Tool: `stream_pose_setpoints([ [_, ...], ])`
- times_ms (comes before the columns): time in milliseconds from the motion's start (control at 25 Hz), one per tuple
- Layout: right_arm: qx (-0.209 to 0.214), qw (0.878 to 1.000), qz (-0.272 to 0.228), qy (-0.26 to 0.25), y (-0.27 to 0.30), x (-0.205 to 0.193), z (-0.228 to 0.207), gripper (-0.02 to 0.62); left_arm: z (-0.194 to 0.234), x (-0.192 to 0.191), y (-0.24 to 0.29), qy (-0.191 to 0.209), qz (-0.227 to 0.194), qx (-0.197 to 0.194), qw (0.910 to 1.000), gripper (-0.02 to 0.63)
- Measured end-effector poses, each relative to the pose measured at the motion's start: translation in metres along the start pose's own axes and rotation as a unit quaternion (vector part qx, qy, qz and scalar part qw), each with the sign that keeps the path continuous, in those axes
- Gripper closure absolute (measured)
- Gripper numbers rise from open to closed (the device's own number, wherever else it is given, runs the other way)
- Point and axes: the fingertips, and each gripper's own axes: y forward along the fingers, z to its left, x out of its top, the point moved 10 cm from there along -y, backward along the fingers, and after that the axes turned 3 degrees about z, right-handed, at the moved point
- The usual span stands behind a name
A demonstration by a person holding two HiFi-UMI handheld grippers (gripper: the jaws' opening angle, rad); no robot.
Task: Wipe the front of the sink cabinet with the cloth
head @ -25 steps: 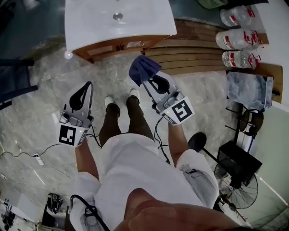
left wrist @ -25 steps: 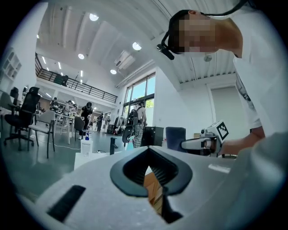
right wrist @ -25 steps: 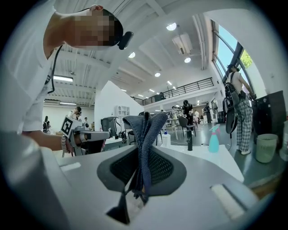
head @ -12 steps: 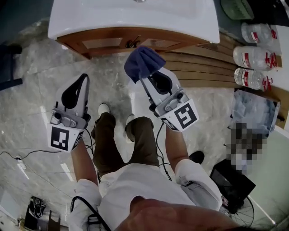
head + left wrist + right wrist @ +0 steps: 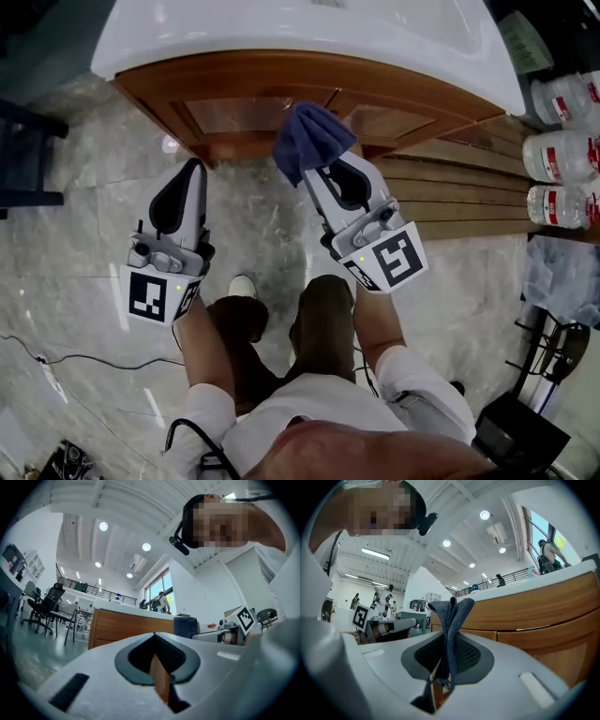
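Head view: wooden sink cabinet [image 5: 281, 89] runs across the top of the frame under a white sink top [image 5: 281, 33]; the cabinet front shows panelled doors.

Right gripper [image 5: 319, 176] is in the upper middle, pointing up-frame at the cabinet; its jaws are clamped on a dark blue cloth [image 5: 309, 139]; the cloth bunches up out of the tips and overlaps the lower edge of the cabinet front in this view; cannot tell if it touches the wood.

Right gripper view: right gripper [image 5: 447, 641] is in the lower centre, jaws pinched on the cloth [image 5: 452, 620]; a fold stands upright above the pads; the sink cabinet [image 5: 543, 616] fills the right half of the frame, close behind.

Left gripper [image 5: 194, 171] is left of centre, well apart from the cloth, tips short of the cabinet's lower left corner.

Left gripper view: left gripper [image 5: 154, 637] has its jaws brought together with nothing between them; the cabinet [image 5: 122, 625] is in mid-frame beyond the tips.

Grey marble floor [image 5: 84, 234] covers the left and centre; wooden slats [image 5: 450, 187] lie at right under the cabinet side; three water bottles [image 5: 562, 150] lie at the right edge; a thin cable [image 5: 56, 358] runs at lower left; the person's shoe [image 5: 242, 286] is below centre.
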Motion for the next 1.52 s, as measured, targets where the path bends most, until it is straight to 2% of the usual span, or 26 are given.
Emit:
stream_pose_setpoints([
  [240, 0.029, 0.999, -0.034, -0.014, 0.042, -0.022, 0.009, 0.526, 0.021, -0.034, -0.017, 0.033, -0.021, 0.042, 0.9984, 0.601],
  [480, 0.041, 0.999, -0.032, -0.007, 0.073, -0.014, 0.032, 0.526, 0.031, -0.031, -0.048, 0.048, -0.024, 0.081, 0.9953, 0.601],
  [600, 0.043, 0.998, -0.033, -0.008, 0.087, -0.009, 0.044, 0.526, 0.035, -0.031, -0.064, 0.040, -0.036, 0.102, 0.9934, 0.601],
  [1000, 0.058, 0.998, -0.036, -0.011, 0.159, 0.011, 0.086, 0.526, 0.037, -0.043, -0.082, 0.027, -0.030, 0.104, 0.9938, 0.601],
  [1200, 0.027, 0.999, -0.009, -0.021, 0.199, 0.015, 0.093, 0.528, 0.038, -0.043, -0.085, 0.046, -0.024, 0.102, 0.9934, 0.601],
  [1360, -0.015, 1.000, -0.004, -0.027, 0.204, 0.012, 0.082, 0.528, 0.040, -0.046, -0.085, 0.030, -0.040, 0.105, 0.9932, 0.601],
  [1520, -0.034, 0.999, -0.007, -0.026, 0.198, 0.013, 0.072, 0.528, 0.034, -0.047, -0.078, 0.031, -0.042, 0.091, 0.9945, 0.601],
])
